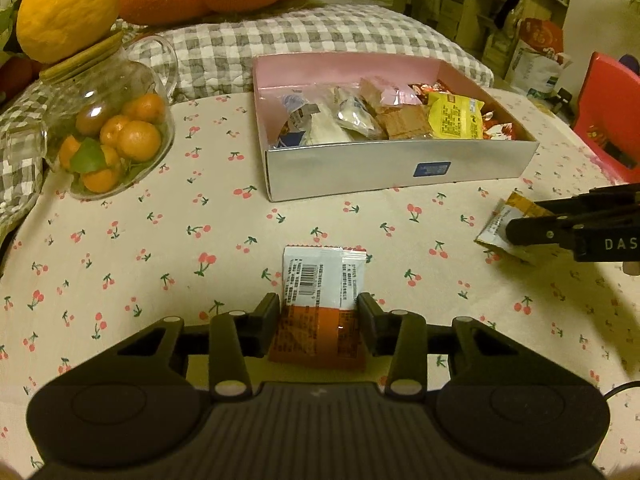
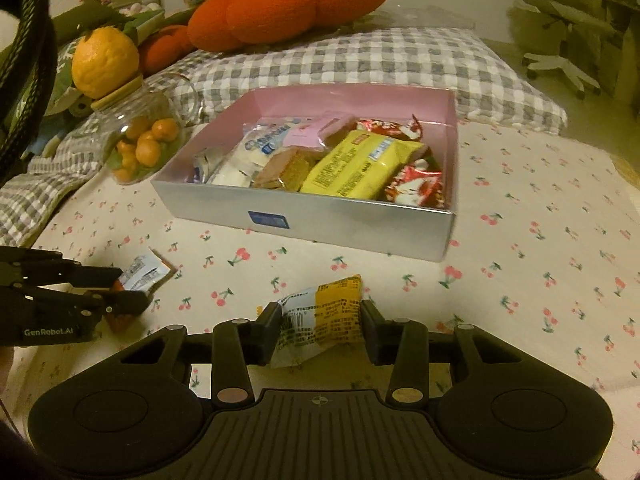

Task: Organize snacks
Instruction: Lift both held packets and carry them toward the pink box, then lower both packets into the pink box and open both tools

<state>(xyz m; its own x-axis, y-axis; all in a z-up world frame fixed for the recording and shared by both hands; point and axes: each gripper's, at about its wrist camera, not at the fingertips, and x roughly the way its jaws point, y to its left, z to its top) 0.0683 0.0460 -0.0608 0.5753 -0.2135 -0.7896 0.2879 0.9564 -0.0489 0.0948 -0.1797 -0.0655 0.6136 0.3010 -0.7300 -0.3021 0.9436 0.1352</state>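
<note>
My left gripper [image 1: 319, 312] clamps the orange-and-white packet [image 1: 320, 280] at lower centre; my right gripper [image 2: 320, 316] squeezes the yellow packet [image 2: 324, 312], lower centre too, the snack box [image 2: 304, 216] above them.

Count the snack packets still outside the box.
2. An orange-and-white packet sits between the left gripper's jaws; a yellow-and-white packet sits between the right gripper's, both in front of the box.

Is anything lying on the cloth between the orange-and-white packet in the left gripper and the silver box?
No. In the left wrist view, only bare cherry-print tablecloth lies between the orange-and-white packet, clamped in the left gripper, and the silver box.
</note>
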